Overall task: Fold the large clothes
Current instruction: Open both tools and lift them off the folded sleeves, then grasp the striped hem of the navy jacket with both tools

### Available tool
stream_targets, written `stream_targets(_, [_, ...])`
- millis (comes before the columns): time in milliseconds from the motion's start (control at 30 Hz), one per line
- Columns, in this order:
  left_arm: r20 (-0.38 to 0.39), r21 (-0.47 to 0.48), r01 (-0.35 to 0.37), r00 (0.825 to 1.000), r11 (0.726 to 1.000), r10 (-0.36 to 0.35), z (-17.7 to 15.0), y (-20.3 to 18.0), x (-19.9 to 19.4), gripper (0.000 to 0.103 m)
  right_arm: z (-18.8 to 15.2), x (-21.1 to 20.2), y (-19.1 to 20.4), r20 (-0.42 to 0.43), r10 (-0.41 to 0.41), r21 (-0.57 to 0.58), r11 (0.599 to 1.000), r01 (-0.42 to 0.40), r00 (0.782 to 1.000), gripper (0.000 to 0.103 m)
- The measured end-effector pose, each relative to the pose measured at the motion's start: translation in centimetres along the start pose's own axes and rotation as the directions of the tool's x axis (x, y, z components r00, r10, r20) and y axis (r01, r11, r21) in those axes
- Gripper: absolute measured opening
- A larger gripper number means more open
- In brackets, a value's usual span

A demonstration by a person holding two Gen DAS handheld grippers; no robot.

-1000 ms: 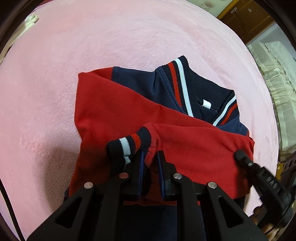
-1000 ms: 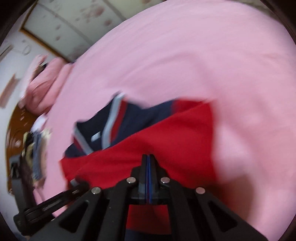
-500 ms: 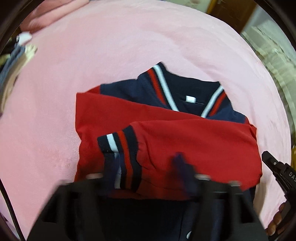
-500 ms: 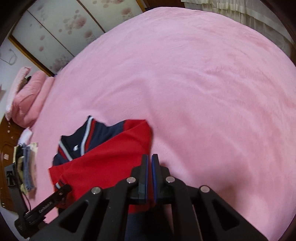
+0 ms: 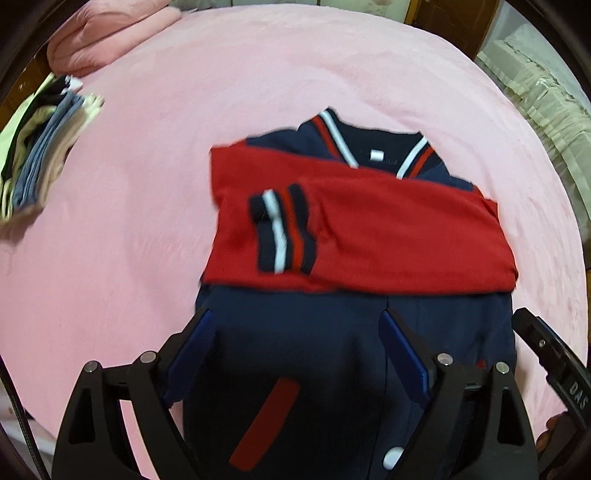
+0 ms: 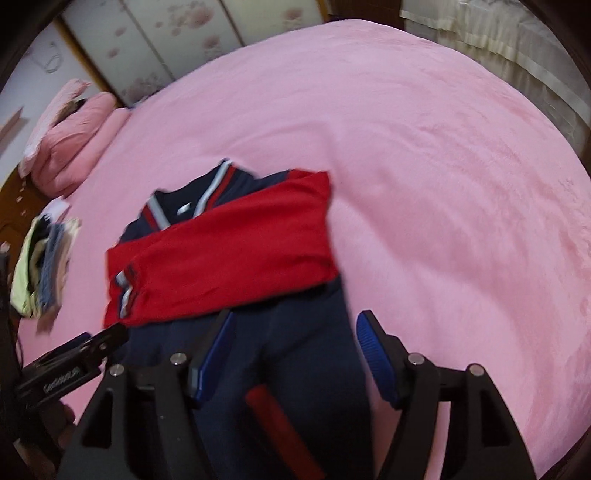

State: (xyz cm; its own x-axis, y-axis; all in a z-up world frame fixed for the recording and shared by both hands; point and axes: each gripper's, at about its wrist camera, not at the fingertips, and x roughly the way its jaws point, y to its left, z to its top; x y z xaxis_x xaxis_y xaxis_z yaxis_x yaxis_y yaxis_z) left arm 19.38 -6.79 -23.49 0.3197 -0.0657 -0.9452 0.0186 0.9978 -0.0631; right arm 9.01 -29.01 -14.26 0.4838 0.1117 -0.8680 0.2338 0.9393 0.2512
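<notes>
A navy and red jacket (image 5: 354, 332) lies flat on the pink bed (image 5: 166, 166), collar away from the cameras, both red sleeves (image 5: 388, 236) folded across its chest, one striped cuff (image 5: 282, 230) resting on top. The left tool (image 5: 299, 350) hangs over the jacket's navy lower body, its jaws wide and opening, gripping nothing. The right tool (image 6: 295, 350) hangs above the jacket's right edge, its jaws opening too, with no cloth pinched between them. A stack of folded clothes (image 5: 40, 147) sits near the bed's left edge, beside a pink pillow (image 5: 107, 33).
</notes>
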Motion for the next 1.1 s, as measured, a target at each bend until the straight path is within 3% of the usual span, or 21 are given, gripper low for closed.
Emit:
stream_targets(267, [-0.021, 0.014, -0.005, 1.0, 1.0, 0.005, -4.6, 1.9, -1.7, 0.089, -5.4, -2.8, 1.2, 0.052, 0.104, 0.026, 0.994, -0.106, 0.993, 0.068])
stream_targets(433, [-0.066, 0.0, -0.023, 0.998, 1.0, 0.023, -8.0, 3.2, -2.6, 0.089, -8.7, -4.4, 1.1, 0.064, 0.064, -0.042, 0.997, -0.061, 0.996, 0.068])
stream_targets(633, [-0.16, -0.105, 0.054, 0.985, 0.993, -0.071, -12.8, 6.3, -3.4, 0.089, -12.2, -6.0, -0.1, 0.006, -0.021, -0.145, 0.989, 0.022, 1.0, 0.068])
stream_targets(800, [-0.189, -0.173, 0.093, 0.974, 0.981, -0.126, -15.5, 9.2, -3.9, 0.089, -14.9, -7.1, -2.0, -0.073, -0.063, -0.135, 0.989, 0.052, 0.995, 0.068])
stream_targets(967, [-0.216, -0.236, 0.192, 0.945, 0.952, -0.244, -17.2, 11.6, -2.5, 0.089, -16.4, -7.1, -4.1, -0.148, -0.08, -0.058, 0.996, 0.072, 0.986, 0.068])
stream_targets(1100, [-0.231, -0.321, 0.264, 0.91, 0.91, -0.345, -17.7, 13.1, -0.6, 0.089, -16.4, -6.8, -5.7, -0.153, 0.035, 0.072, 0.997, -0.024, 0.988, 0.068])
